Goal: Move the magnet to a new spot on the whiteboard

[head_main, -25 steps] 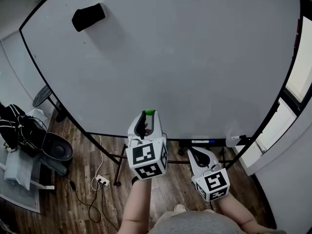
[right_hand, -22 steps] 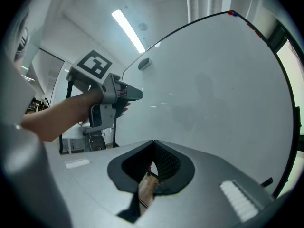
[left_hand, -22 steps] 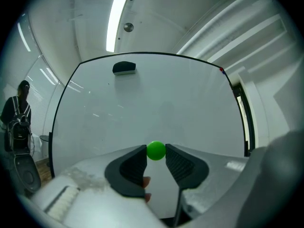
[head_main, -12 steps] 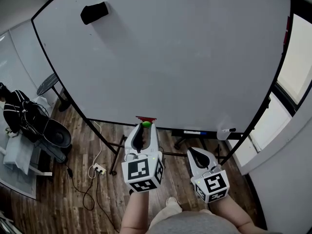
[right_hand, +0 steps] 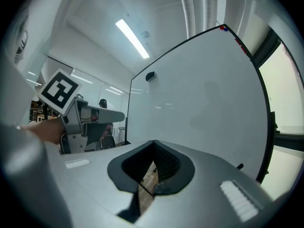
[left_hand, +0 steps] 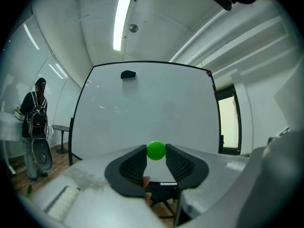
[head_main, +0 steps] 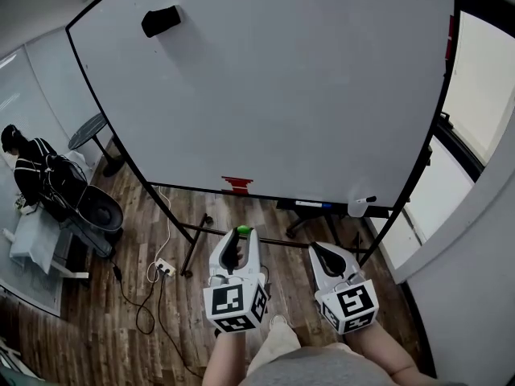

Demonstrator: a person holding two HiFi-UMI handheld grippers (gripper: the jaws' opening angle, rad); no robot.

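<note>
L gripper (head_main: 243,235) jaws clenched on green magnet (left_hand: 156,150), well clear of whiteboard (head_main: 282,95); R gripper (right_hand: 153,144) jaws closed, empty.

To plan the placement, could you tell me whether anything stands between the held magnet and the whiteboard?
Nothing visible does: the green magnet, clamped in the left tool, faces the whiteboard across open air.

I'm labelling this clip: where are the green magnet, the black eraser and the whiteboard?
green magnet (left_hand: 156,150): left gripper view, centre of its round green face.
black eraser (head_main: 161,21): head view, middle of its body.
whiteboard (head_main: 306,95): head view, bare white surface.
</note>
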